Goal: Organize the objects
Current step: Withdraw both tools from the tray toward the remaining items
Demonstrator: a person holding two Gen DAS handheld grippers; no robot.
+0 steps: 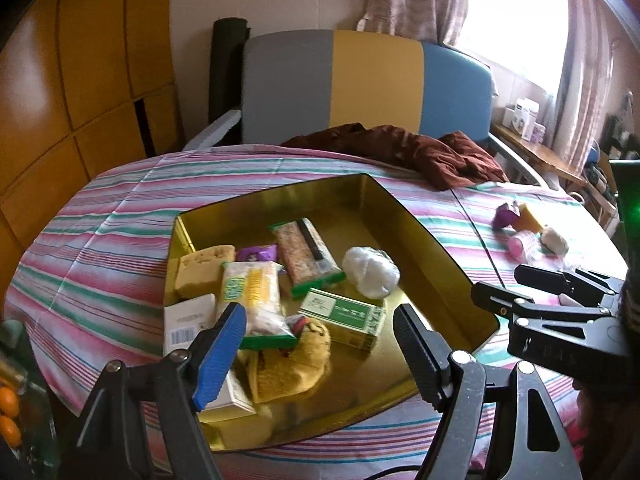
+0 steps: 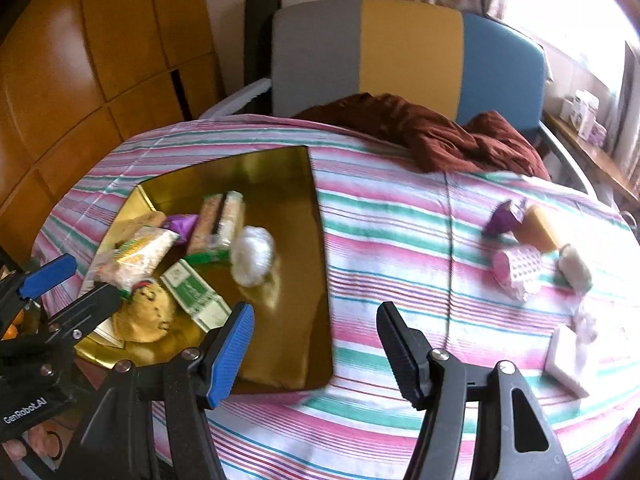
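Over the striped-cloth surface (image 2: 380,216) I've got both tongs, left (image 1: 320,344) and right (image 2: 316,344), spread apart and empty, the shallow gold metal tray (image 1: 436,240) full of snacks.

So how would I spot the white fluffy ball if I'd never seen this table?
Start at the gold tin tray on the striped tablecloth. Among the packets inside, look toward its emptier right half, just right of the long green-edged snack bar. The white fluffy ball is the only round, soft, all-white thing in there; its neighbours are flat wrappers and boxes.
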